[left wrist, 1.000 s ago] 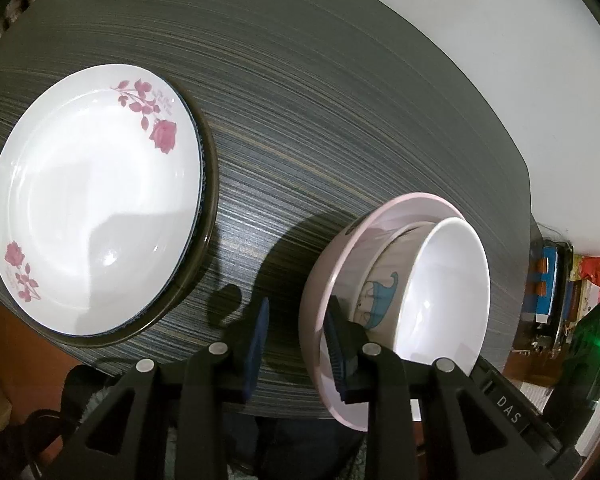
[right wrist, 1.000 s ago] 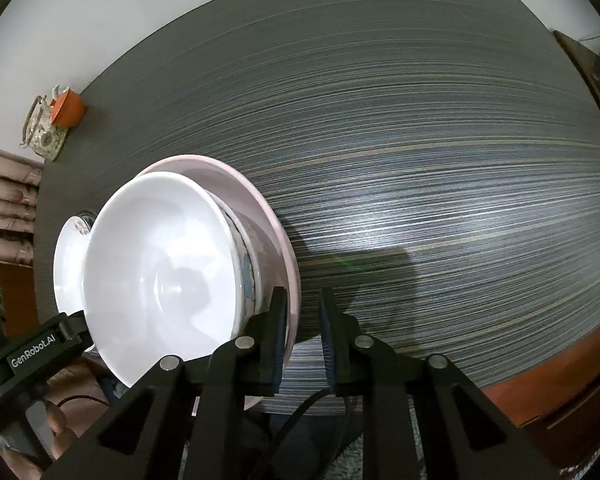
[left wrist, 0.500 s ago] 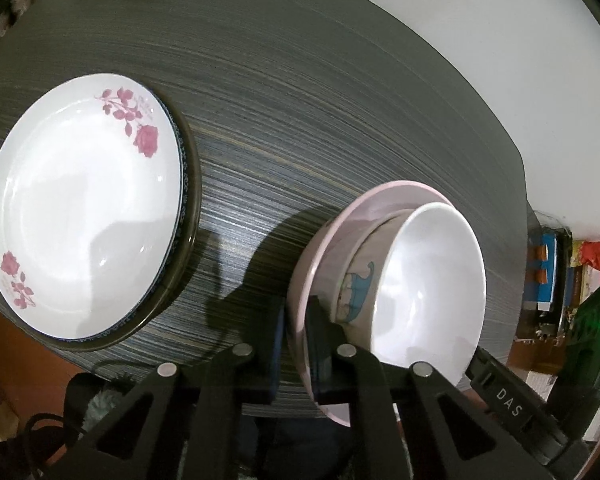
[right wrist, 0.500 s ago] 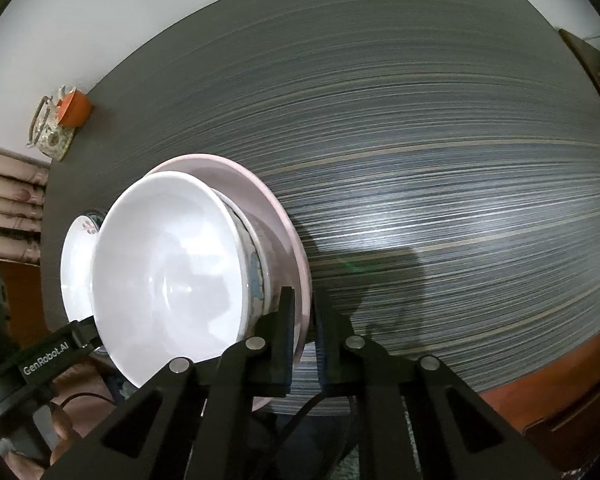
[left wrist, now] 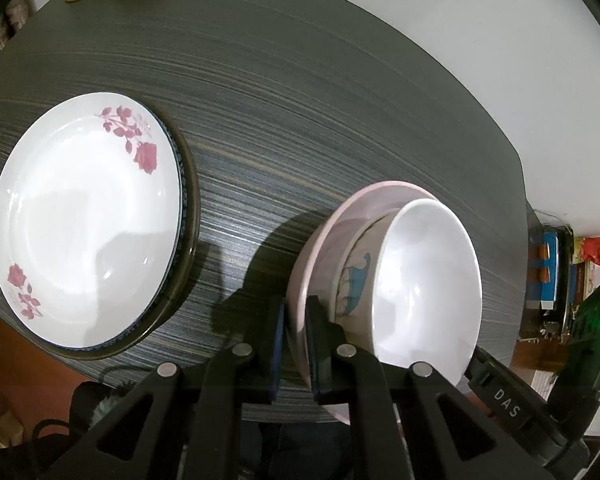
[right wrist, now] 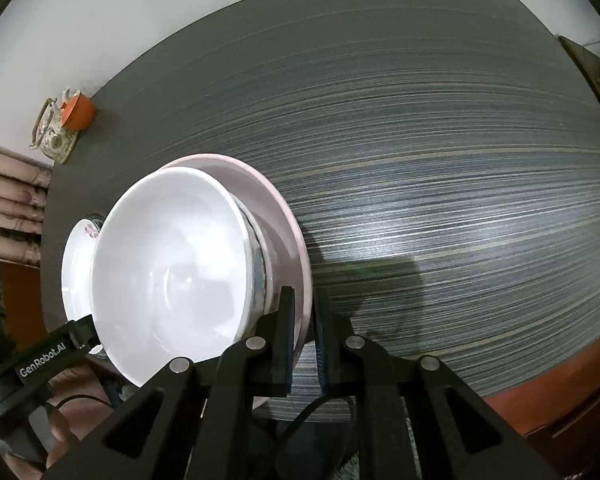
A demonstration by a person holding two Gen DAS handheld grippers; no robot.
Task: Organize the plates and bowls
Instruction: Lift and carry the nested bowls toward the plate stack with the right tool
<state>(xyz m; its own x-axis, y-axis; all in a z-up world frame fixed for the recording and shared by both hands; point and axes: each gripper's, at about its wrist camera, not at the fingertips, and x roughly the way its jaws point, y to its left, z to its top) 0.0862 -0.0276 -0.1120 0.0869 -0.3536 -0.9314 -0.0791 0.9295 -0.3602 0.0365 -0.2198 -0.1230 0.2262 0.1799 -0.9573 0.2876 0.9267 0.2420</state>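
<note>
Stack of bowls near the front edge of a dark striped table (right wrist: 440,168). A plain white bowl (left wrist: 428,288) sits nested in a patterned bowl (left wrist: 354,284) bearing a blue motif, and both rest inside a wide pink bowl (left wrist: 328,236), the outermost. The left gripper (left wrist: 296,332) is clamped on the pink bowl's rim at its left side, one pad outside and one inside the wall. The right gripper (right wrist: 302,332) is clamped on the same rim at the opposite side, likewise straddling it. Whether the stack rests on the table or hangs just clear of it cannot be told from these views. Left of the stack, well apart, a white plate with pink roses (left wrist: 84,216) lies on top of a blue-rimmed plate (left wrist: 182,200) and a dark plate (left wrist: 192,216) beneath. At the table's far corner stand an orange fruit (right wrist: 78,112) and a floral container (right wrist: 54,136) beside it.
</note>
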